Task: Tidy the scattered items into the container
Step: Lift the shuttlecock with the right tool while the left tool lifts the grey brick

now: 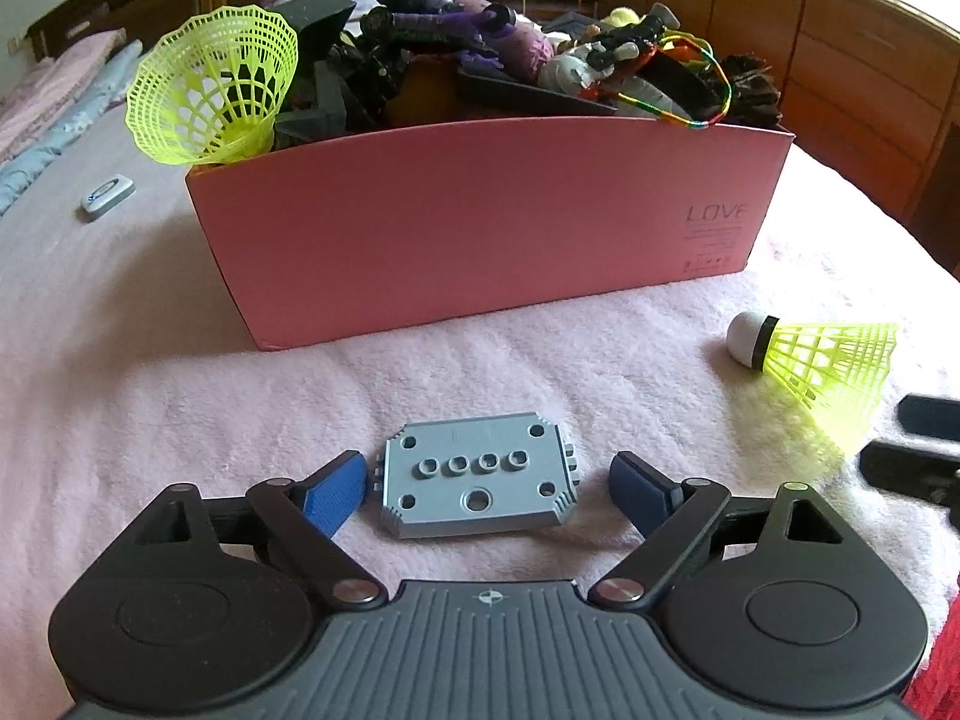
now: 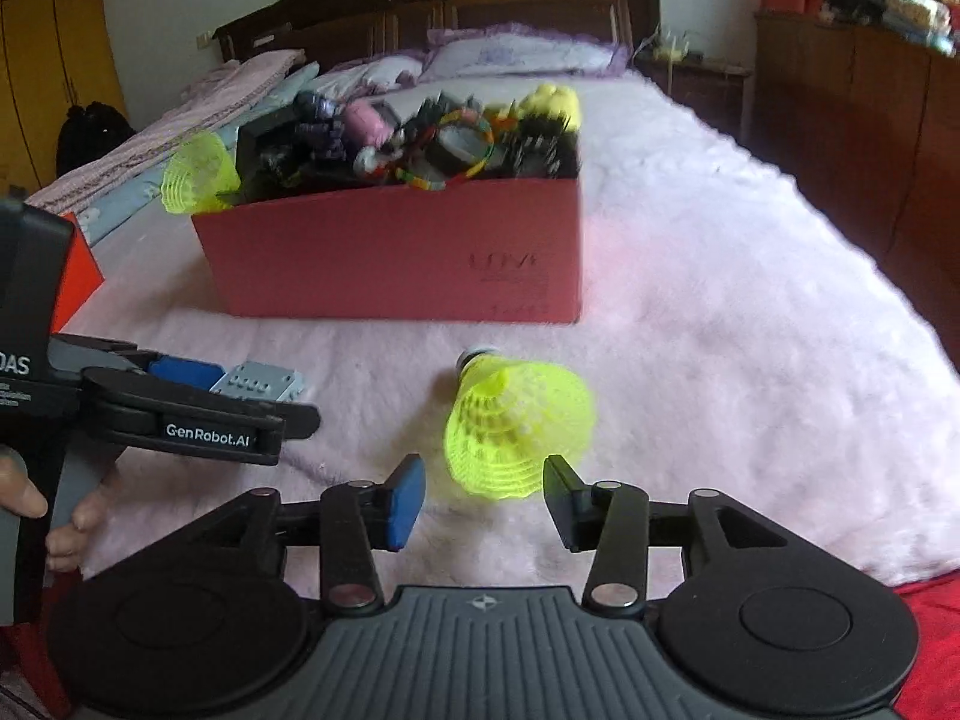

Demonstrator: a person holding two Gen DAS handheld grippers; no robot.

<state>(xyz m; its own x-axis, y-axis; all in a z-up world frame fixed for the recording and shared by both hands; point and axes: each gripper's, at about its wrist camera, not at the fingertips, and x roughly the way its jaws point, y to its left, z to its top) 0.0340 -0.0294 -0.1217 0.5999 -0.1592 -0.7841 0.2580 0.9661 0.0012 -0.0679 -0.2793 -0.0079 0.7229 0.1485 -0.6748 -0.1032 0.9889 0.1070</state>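
Left gripper (image 1: 486, 489) is spread wide, fingers flanking but not touching the grey studded building-block plate (image 1: 477, 474); right gripper (image 2: 485, 501) is likewise released, its skirt end of the loose shuttlecock (image 2: 516, 423) between the fingertips. Pink blanket (image 1: 180, 372) carries the pink box (image 1: 474, 222), heaped full. Both loose pieces lie in front of the box. A second yellow shuttlecock (image 1: 210, 84) leans out of the box's left corner.

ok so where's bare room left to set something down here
Bare blanket to the right of the pink box and between the box and the loose shuttlecock. Crowded: the box is heaped above its rim, and each open tool brackets an item, the left tool the grey plate.
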